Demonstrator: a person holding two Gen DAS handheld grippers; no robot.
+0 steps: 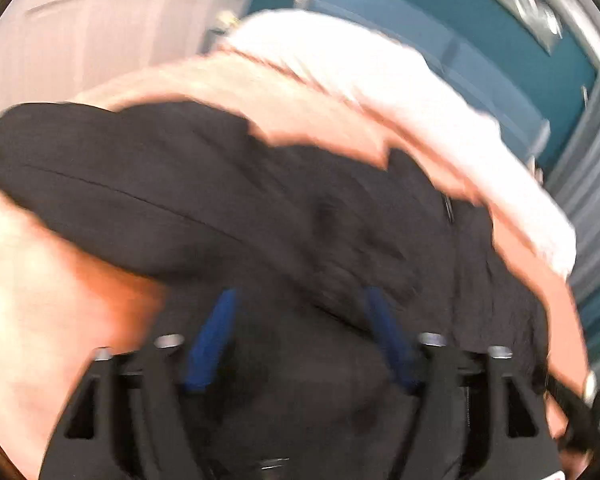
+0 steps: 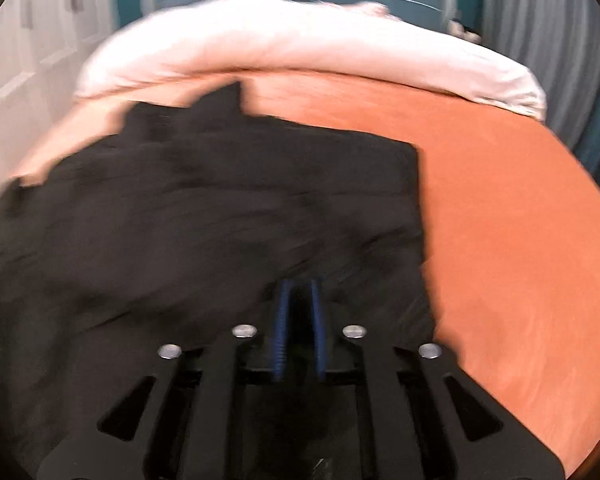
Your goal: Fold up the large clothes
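A large black garment [image 1: 228, 184] lies rumpled on an orange bed sheet [image 2: 500, 216]; it also fills the left and middle of the right wrist view [image 2: 204, 208]. My left gripper [image 1: 300, 300] is open, its blue pads [image 1: 214, 340] spread wide with black cloth lying between and over them. My right gripper [image 2: 300, 292] is shut on a fold of the black garment near its right edge, its blue pads [image 2: 282, 320] close together. Both views are motion-blurred.
A white duvet [image 2: 300, 48] is bunched along the far side of the bed. Behind it stand a teal wall [image 1: 480, 52] and grey curtains [image 2: 540, 40]. White cupboard doors [image 1: 100, 40] are at the left.
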